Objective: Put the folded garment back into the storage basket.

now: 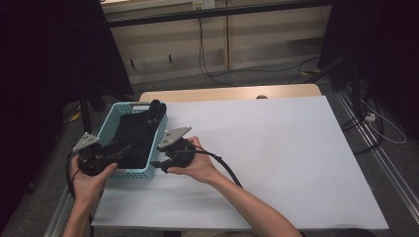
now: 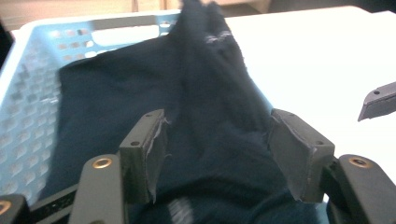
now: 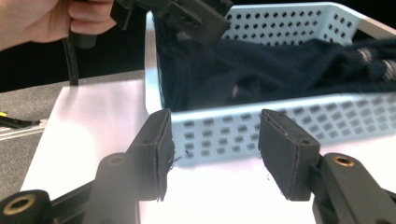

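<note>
A: Where does the dark garment sit right now?

B: Inside the light blue basket at the near left of the bench, lying flat over the floor of it, with one fold or sleeve draped up over the far right rim. My guess is that it has been laid there on purpose, so the cloth stays bundled in one place.

A: And the tongs?

B: Both pairs stand apart and grip nothing. The left tongs hover over the near end of the basket, with the cloth below and between the pads but not pinched. The right tongs are outside the basket (just off its near right side), pointing at the perforated wall with bare white bench under them.

A: Why held like that?

B: It looks like a release posture: jaws spread and hands close to the basket, which suits having the garment down and letting it lie.

A: Anything you can't make out?

B: Plenty. The garment is so dark that its folds, and what sort of clothing it is, are hard to read. A small pale marking shows on the draped part, too blurred to identify. The near edge of the cloth is hidden behind the left tongs in the high view
</note>
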